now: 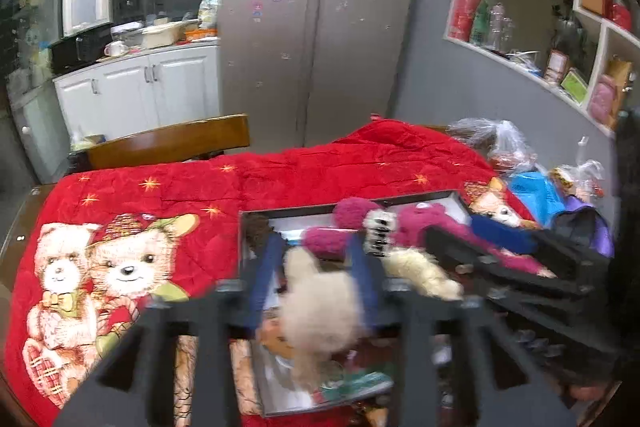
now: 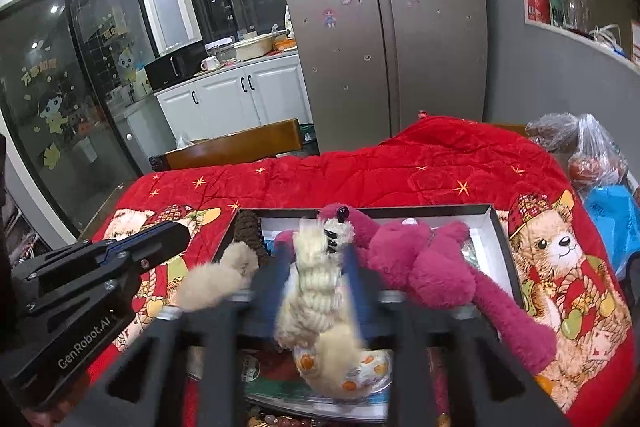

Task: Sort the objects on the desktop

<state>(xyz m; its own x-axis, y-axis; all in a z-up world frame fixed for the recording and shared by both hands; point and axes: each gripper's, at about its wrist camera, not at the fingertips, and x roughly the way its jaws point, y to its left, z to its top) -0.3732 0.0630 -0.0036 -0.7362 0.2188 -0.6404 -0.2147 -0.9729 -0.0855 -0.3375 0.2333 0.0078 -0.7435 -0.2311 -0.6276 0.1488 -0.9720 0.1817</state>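
cream plush toy [image 2: 320, 291]: fluffy, motion-blurred | right gripper [image 2: 316, 263]: fingers clamped on it | left gripper [image 1: 320, 267]: fingers clamped on its fuzzy end | box [image 2: 496, 227] contents partly hidden

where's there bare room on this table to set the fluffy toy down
Free: the red blanket between the box and the wooden chair, and left of the box over the printed bears. Crowded: the box itself, filled by the pink plush, and the right edge with plastic bags.
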